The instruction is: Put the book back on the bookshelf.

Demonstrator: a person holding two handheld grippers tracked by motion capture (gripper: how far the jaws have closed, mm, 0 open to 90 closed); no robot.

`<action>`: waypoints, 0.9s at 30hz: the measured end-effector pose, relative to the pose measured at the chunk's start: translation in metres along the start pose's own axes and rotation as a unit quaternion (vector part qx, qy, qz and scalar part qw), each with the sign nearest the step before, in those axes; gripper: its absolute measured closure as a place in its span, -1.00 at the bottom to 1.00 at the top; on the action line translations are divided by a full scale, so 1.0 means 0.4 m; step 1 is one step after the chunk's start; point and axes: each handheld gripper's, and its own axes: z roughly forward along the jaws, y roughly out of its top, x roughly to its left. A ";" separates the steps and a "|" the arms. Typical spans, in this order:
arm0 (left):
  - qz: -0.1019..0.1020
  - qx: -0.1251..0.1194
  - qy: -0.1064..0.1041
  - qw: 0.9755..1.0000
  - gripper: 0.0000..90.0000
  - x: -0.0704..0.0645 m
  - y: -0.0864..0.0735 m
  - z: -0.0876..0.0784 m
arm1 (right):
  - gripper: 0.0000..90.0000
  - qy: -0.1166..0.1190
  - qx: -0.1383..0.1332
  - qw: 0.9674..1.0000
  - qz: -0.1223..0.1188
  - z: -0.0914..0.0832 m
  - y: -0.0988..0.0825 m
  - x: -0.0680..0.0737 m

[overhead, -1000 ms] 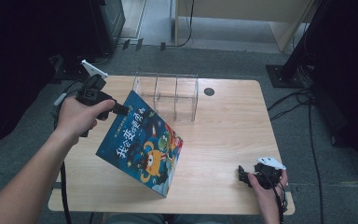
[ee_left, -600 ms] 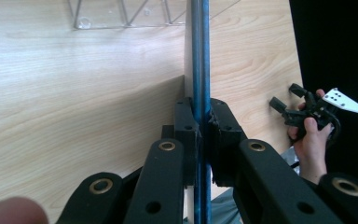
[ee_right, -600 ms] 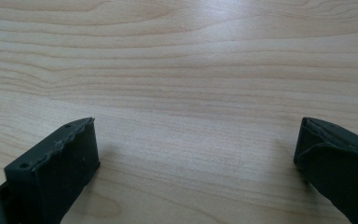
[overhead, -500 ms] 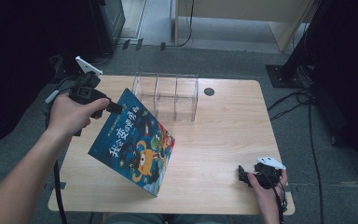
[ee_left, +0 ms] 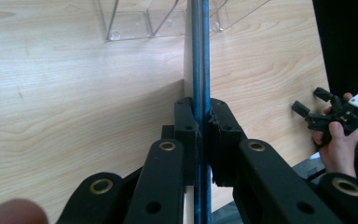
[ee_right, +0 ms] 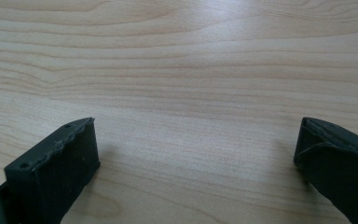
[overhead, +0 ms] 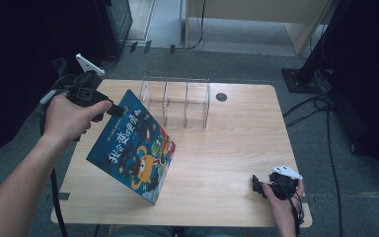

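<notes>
A: While the book (overhead: 133, 147) is held up by its top corner, how is it placed?

B: It is tilted above the left half of the table (overhead: 237, 148), with its cover turned up toward the high view. Its lower corner is seen near the table's front edge; whether that corner touches the wood cannot be told.

A: And what is it gripped by?

B: It is clamped by the left gripper (overhead: 112, 110). In the left gripper view the jaws are pressed against both faces of the thin blue book (ee_left: 198, 56), with no gap left between pads and cover.

A: What is found just beyond the book?

B: A clear rack (overhead: 177, 101) with three compartments is set at the back of the table, behind the book's upper edge and apart from it.

A: And the other hand?

B: The right gripper (overhead: 257, 186) is rested low at the table's front right corner, well apart from the book. Its jaws are spread wide in the right gripper view, and nothing but bare wood is seen between them.
</notes>
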 end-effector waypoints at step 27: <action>0.055 0.029 0.107 0.992 0.89 -0.104 0.041 -0.037 | -1.00 0.000 0.000 1.000 0.000 0.000 0.000 0.000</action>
